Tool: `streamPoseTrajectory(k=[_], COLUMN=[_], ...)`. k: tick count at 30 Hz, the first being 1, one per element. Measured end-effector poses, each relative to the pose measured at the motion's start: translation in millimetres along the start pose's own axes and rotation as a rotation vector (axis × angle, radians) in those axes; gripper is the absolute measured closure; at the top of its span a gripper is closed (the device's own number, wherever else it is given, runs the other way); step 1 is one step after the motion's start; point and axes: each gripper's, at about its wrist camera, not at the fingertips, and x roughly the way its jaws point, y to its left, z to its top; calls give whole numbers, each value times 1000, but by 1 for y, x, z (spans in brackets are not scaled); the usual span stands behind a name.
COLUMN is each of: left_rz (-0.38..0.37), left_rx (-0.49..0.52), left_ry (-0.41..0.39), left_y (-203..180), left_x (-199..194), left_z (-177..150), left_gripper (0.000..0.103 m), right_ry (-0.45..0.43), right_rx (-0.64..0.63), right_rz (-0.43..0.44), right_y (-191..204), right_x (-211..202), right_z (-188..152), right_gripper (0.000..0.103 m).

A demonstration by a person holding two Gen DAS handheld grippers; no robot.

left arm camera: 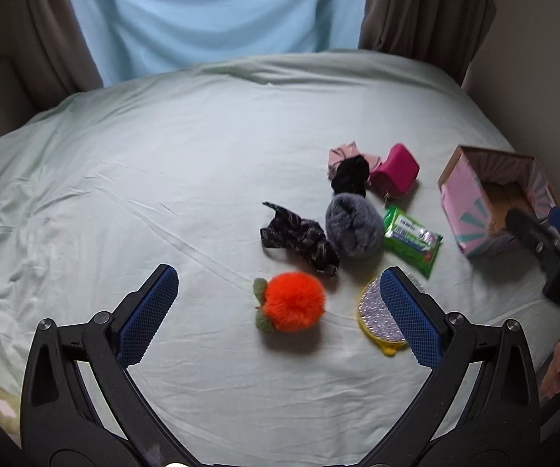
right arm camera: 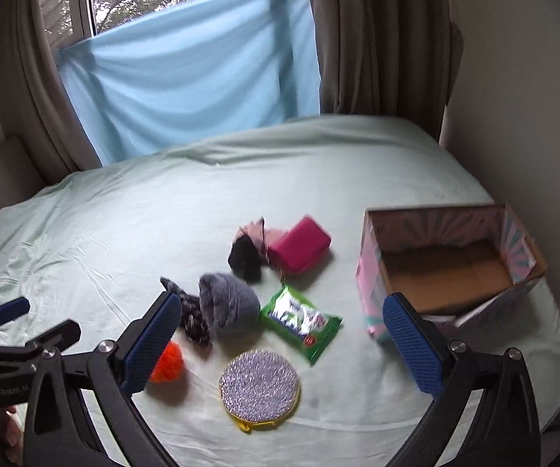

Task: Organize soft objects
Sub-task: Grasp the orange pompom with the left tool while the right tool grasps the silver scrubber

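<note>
The soft things, an orange pompom (left arm camera: pixel 293 303), a grey fluffy scrunchie (left arm camera: pixel 354 229) and a glittery round pouch (right arm camera: pixel 259 383), lay loose on the pale bedsheet (left arm camera: pixel 124 194) beside an open box (right arm camera: pixel 447 268), while the left gripper (left arm camera: pixel 280 313) and right gripper (right arm camera: pixel 280 340) hovered above, both spread wide and holding nothing.

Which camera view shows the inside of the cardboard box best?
The right wrist view: the cardboard box opens toward that camera, so its bare brown floor is visible. In the left wrist view the box sits at the right edge, and the right gripper partly hides it.
</note>
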Motion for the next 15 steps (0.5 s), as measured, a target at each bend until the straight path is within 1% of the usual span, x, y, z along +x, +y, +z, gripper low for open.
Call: streamPoseTrajectory(k=[4,7,10,15], left_rz=[-22,-51,-64,-59], left_rx=[16,11,16,9], left_ry=[25,46,69,88], left_y=[2,1,-3,-7], left_x=[43,74,101,133], left_z=[-17,-31,-42,-56], left_gripper=[0,0,0,1], right_ry=[26,77,117,147], right_rx=[-48,-71,-80,-89], right_rz=[-41,-38,-29,-29], right_y=[15,21,25,31], right_x=[39,67,89,120], right_z=[-45,-74,-97,-121], right_gripper=[0,0,0,0])
